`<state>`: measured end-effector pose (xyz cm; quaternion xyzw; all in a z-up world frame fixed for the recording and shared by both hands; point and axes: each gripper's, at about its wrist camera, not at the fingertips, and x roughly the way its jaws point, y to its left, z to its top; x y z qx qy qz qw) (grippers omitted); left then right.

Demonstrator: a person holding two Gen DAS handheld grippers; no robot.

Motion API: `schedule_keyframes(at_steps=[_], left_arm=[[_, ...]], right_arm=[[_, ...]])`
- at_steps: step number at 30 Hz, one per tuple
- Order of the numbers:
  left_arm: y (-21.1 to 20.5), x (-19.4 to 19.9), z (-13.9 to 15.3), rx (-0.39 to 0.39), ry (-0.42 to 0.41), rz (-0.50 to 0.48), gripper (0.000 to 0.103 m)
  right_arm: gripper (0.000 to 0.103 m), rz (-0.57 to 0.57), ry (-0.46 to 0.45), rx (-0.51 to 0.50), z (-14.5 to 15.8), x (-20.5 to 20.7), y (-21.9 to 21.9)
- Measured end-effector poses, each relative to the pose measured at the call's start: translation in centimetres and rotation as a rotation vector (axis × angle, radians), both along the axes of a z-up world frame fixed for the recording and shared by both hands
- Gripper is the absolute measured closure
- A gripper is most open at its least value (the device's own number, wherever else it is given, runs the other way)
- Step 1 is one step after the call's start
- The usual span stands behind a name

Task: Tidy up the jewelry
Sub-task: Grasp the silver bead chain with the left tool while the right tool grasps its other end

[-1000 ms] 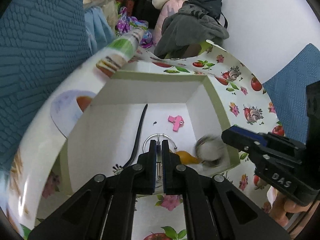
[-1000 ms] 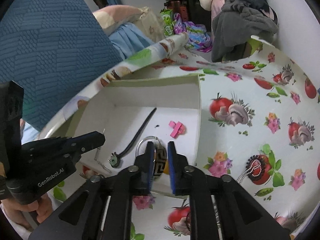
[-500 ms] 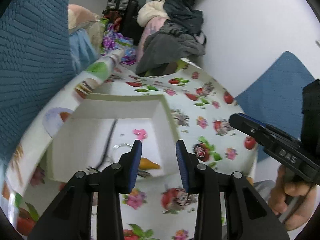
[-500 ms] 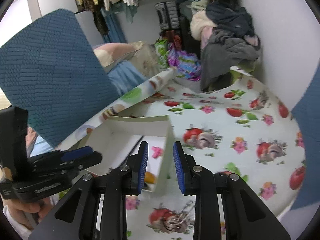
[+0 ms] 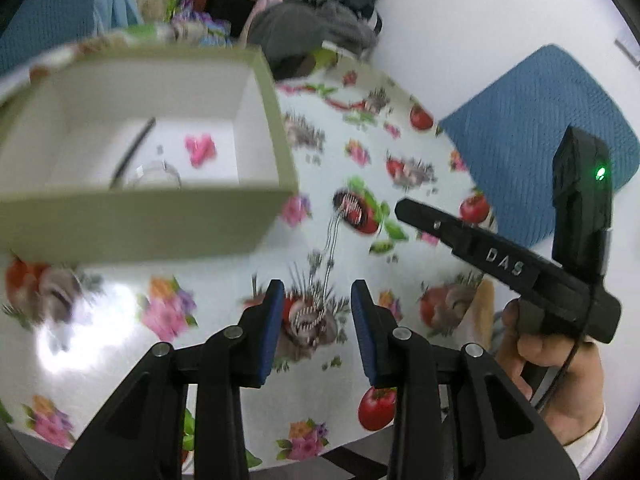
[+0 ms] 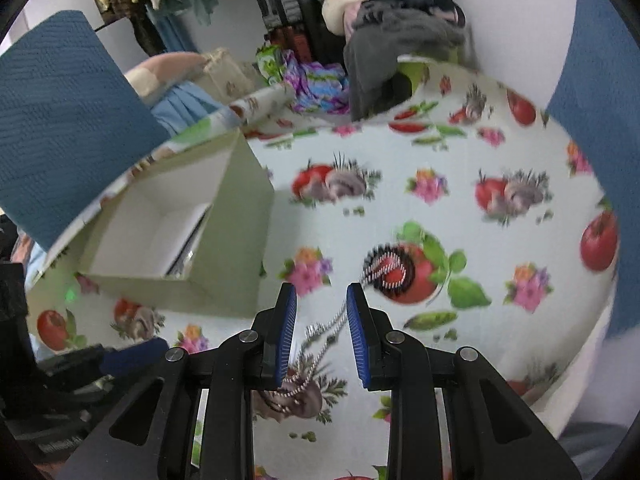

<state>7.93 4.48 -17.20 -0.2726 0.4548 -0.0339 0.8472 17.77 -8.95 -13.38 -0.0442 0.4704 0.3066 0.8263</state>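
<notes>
Silver chain (image 5: 329, 256) lies on bare tablecloth (image 5: 224, 364) beside the box (image 5: 276, 120), both tools (image 5: 318, 332) (image 6: 321, 334) open.

the tablecloth (image 6: 460, 240) was white, printed with red tomatoes, pink flowers and green leaves. at ten o'clock the box (image 6: 236, 216) was pale green outside, white inside. the chain (image 6: 384, 270) was silvery.

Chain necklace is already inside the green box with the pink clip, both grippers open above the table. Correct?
Not quite. The chain necklace still lies on the tablecloth, outside the green box; the left wrist view shows it. The pink clip is in the box, and both the left gripper and right gripper are open.
</notes>
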Motion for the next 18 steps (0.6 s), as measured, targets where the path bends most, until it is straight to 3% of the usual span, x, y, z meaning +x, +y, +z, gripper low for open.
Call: schedule_keyframes(at_steps=[5,14,18], left_arm=[[-1.0,0.7,-3.5,0.003,0.064,-0.028,0.075],[-1.2,2.1,-6.2,0.033,0.090,-0.035,0.076],[-1.9,2.7,-7.1,0.058,0.102,-0.059,0.084]], right_arm=[[0.079,0.014,0.012,-0.012,-2.7,-0.5,-0.1],[0.079,0.041,0.028,-0.020,-6.2,0.0,0.3],[0.077,0.058,0.024,-0.028,-6.9,0.3,0.6]])
